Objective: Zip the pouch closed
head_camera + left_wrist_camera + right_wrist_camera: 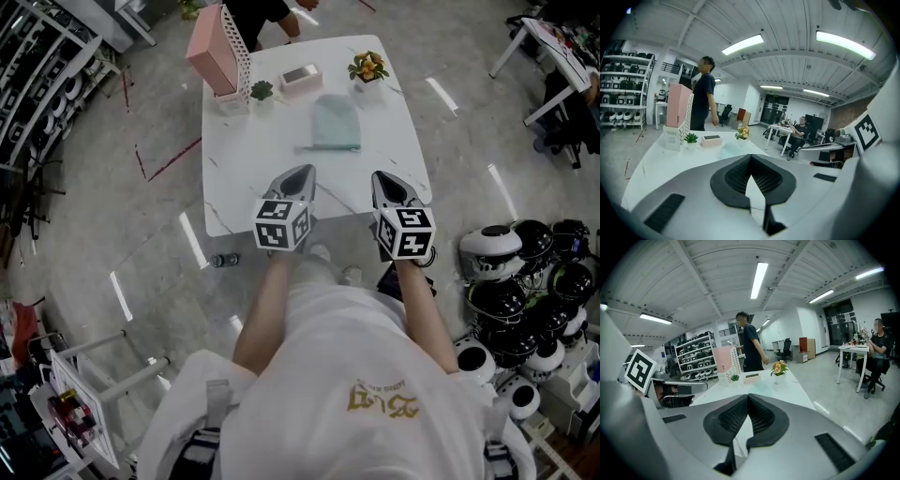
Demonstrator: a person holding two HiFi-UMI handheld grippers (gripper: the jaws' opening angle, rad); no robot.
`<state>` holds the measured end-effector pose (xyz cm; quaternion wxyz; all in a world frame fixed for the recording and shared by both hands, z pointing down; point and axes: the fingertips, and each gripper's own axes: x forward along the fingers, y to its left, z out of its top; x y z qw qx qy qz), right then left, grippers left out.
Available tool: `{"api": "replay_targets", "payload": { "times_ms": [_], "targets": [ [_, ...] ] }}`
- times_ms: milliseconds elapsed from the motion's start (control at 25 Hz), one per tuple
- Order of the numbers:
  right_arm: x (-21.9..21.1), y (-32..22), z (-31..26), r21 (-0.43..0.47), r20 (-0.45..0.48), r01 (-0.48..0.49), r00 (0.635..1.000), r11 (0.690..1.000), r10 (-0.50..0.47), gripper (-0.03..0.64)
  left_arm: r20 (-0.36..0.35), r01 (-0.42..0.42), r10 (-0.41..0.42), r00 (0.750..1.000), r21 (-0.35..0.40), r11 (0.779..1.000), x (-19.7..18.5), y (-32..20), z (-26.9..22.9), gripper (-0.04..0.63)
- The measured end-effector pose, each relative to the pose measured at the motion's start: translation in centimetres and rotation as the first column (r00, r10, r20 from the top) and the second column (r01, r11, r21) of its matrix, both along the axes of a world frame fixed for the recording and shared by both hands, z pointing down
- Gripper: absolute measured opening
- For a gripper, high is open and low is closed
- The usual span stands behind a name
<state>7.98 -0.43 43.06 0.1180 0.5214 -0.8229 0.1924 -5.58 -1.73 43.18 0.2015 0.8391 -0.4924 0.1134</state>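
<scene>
A pale green pouch (pixel 336 123) lies flat in the middle of the white table (pixel 272 159), its zip edge toward me. In the left gripper view the pouch (pixel 729 150) shows small beyond the jaws, and in the right gripper view the pouch (pixel 761 387) is a faint patch. My left gripper (pixel 302 170) hovers over the table's near edge, shut and empty, well short of the pouch. My right gripper (pixel 386 176) is beside it to the right, also shut with nothing between its tips. From their own cameras, the left gripper (pixel 750 156) and right gripper (pixel 748 396) both show tips touching.
At the table's far side stand a pink file holder (pixel 221 52), a small green plant (pixel 262 90), a pink box (pixel 300 78) and a flower pot (pixel 367 67). A person (pixel 702 93) stands behind the table. Helmets (pixel 511 281) crowd the floor on the right.
</scene>
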Motion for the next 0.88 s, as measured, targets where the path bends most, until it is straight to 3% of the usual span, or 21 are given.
{"api": "replay_targets", "payload": {
  "times_ms": [880],
  "targets": [
    [-0.1,1.0,0.8,-0.016,0.0,0.007,1.0,1.0,-0.007,0.012,-0.001,0.019,-0.019,1.0,-0.008,1.0,-0.7,1.2,0.6,0.017]
  ]
}}
